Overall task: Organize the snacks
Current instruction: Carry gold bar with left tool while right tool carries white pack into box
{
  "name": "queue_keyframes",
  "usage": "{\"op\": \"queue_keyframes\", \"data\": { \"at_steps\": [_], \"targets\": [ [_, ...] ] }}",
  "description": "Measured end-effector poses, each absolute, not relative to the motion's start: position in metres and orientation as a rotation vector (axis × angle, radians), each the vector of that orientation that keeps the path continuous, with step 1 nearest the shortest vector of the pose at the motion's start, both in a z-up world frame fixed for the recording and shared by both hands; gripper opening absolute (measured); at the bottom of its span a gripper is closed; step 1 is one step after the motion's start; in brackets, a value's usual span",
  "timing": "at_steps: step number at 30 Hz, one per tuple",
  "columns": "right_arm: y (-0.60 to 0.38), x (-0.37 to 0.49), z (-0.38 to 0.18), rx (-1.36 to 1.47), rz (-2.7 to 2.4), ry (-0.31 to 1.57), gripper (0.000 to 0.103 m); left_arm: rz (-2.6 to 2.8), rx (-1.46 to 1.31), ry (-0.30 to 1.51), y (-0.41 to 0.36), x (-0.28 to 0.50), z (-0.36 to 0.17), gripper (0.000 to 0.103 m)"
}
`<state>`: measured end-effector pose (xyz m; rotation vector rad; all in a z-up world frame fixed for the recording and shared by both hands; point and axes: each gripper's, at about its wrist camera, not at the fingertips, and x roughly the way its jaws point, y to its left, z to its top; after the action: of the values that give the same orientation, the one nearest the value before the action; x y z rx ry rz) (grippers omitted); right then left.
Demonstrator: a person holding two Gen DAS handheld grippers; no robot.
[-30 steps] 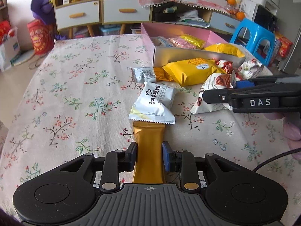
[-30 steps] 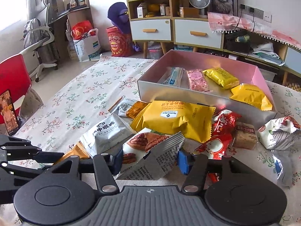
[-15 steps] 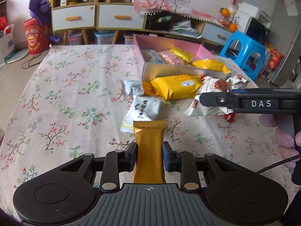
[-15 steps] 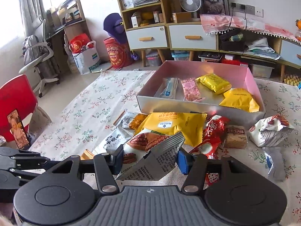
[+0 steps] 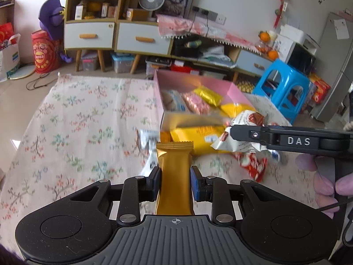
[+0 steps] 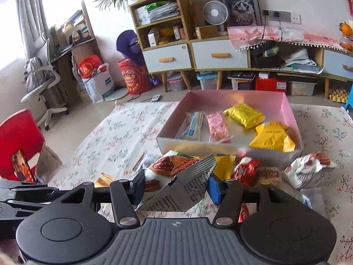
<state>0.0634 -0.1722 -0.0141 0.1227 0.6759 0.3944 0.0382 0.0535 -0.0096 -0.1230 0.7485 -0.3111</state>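
**Two snack packets held above a floral tabletop**

A living room with white-drawered wooden cabinets, a small fan and a framed cat picture lies behind a tabletop (image 5: 72, 119) covered in a floral cloth. On it sits an open pink box (image 6: 289, 112), at about 1 o'clock from the left wrist view. Inside the box lie a blue-and-white packet (image 6: 192, 125), a pink packet (image 6: 217, 127) and two yellow packets (image 6: 245, 114), side by side.

The left hand-held gripper (image 5: 174, 182) is nearly closed, its blue pads pressed on both sides of a gold bar packet (image 5: 174, 176) that stands upright between them, its crimped top pointing toward 12 o'clock.

The right hand-held gripper (image 6: 175, 187) stands partly open, clamped on a white pecan packet (image 6: 176, 183) whose silver back folds up between the pads. In the left wrist view this gripper enters from 3 o'clock with the same packet in front of it, and gloved fingers (image 5: 324, 185) wrap its handle.

Just in front of the box's near wall, loose snacks lie on the cloth: a large yellow packet (image 5: 198, 137), a red packet (image 6: 246, 170), a brown biscuit pack (image 6: 268, 176) and, at 3 o'clock in the right wrist view, another white pecan bag (image 6: 308, 170).
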Motion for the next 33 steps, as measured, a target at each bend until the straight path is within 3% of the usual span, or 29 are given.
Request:
{"op": "queue_keyframes", "data": {
  "at_steps": [16,33],
  "targets": [
    [-0.215,0.101,0.013,0.260,0.277,0.597,0.045,-0.248,-0.157,0.669,0.034,0.092,0.011,0.026],
    [-0.251,0.149,-0.021,0.457,0.210,0.665,0.045,-0.230,-0.091,0.683,-0.020,0.192,-0.012,0.026]
  ]
}}
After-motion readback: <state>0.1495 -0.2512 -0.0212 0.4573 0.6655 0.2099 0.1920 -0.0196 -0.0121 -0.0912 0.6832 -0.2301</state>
